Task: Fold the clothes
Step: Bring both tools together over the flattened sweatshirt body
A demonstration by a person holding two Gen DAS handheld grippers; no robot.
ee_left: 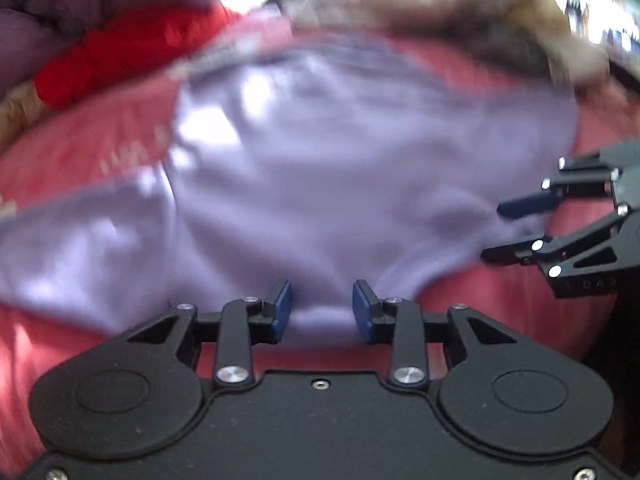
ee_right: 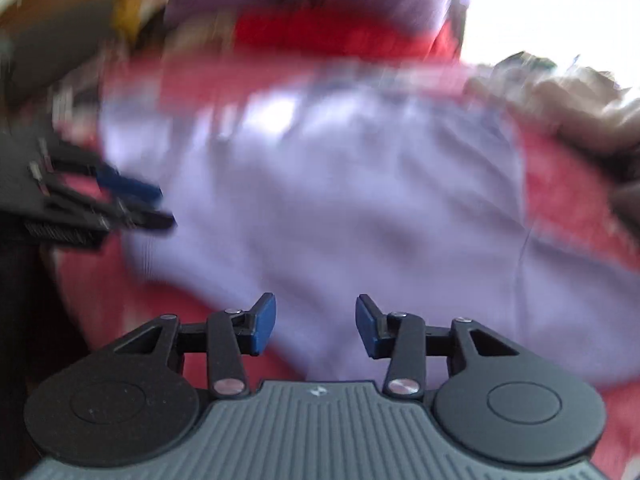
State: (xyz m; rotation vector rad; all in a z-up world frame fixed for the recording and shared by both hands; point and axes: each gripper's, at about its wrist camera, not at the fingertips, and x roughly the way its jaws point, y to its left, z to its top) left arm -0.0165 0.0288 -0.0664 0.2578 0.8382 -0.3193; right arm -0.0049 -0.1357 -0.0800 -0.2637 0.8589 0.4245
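Lilac shirt (ee_left: 320, 184) spread on red bedcover (ee_left: 80, 152), flat for folding. Left gripper (ee_left: 322, 310) and right gripper (ee_right: 316, 324) at its near hem, fingers apart, cloth between, unpinched.

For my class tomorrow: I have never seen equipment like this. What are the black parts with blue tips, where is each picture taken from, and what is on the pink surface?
There is no robot here. A person holds two hand tools, each a black two-finger gripper with blue pads and a camera looking along its fingers. One picture is from the left gripper, the other from the right gripper; each also shows the other tool at its edge. Both are blurred. On the pink bedcover lies a pale lilac garment, spread out. Behind it are a red knitted item and a brown furry item. The lilac cloth bunches between the left jaws, though whether it is gripped is unclear. The right jaws stand apart over the cloth.
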